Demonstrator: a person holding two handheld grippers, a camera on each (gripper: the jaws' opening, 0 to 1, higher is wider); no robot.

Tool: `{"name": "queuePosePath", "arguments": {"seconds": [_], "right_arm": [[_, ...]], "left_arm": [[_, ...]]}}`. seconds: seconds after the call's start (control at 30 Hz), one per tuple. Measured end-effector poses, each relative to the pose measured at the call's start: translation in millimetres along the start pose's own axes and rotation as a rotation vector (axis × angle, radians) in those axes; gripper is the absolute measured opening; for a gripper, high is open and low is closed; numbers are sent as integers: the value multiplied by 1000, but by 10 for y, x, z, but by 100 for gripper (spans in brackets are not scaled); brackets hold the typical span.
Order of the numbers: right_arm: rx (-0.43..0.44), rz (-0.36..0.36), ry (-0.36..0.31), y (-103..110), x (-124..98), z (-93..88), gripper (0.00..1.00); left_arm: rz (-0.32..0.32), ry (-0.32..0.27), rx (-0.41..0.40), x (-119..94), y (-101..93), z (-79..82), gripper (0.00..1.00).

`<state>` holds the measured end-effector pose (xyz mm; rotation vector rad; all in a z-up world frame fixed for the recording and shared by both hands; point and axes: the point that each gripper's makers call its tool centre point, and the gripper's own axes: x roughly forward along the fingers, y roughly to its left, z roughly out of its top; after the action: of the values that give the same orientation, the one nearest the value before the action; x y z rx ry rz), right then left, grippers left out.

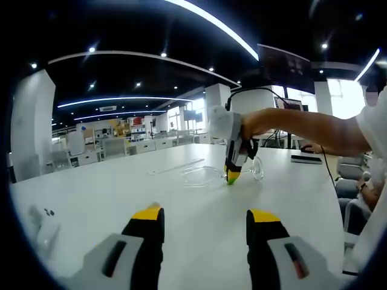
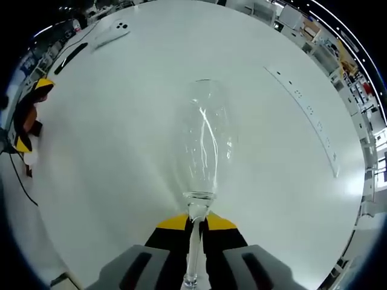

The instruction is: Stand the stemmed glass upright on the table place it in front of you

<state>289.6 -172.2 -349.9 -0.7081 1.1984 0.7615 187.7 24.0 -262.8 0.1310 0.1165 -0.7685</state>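
stemmed glass, a clear tall flute-shaped one, is lying on its side on the white table, bowl stretching straight out ahead of the right gripper. that gripper's yellow-tipped black jaws are pressed in on the thin stem just behind the bowl, and the foot end runs back under the camera. in the left gripper view you can see the same thing from across the table: the right gripper is nose-down at the glass, held by a person's hand with a bare forearm.

my take on doing this step well: the pinch is on the stem, which is the skinny slippery bit, so i'd keep the squeeze steady and rotate slowly, swinging the bowl up and letting the foot come down flat. clear glass on a smooth tabletop will probably skid if you lever it against the surface, so lift it a touch first. don't let go until the foot sits flat.

the left gripper has its jaws spread apart with nothing between them, low over the near table, well apart from the glass. it could steady the bowl if needed.

other stuff: a white phone and a dark pen-like thing sit far off to the front-left of the right gripper, and a strip with small marks runs off to its right. nothing is near the glass, so the path looks open.
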Motion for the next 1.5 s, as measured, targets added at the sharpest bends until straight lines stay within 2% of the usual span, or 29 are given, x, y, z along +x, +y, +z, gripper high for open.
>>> {"name": "queuePosePath", "arguments": {"seconds": [0.93, 1.2, 1.5], "right_arm": [[52, 23, -2, 11, 3, -3, 12], [101, 26, -4, 7, -2, -8, 11], [94, 17, 3, 13, -3, -6, 11]], "left_arm": [[6, -7, 3, -16, -3, 9, 54], [7, -8, 3, -23, -2, 11, 54], [6, -7, 3, -24, 2, 8, 54]]}}
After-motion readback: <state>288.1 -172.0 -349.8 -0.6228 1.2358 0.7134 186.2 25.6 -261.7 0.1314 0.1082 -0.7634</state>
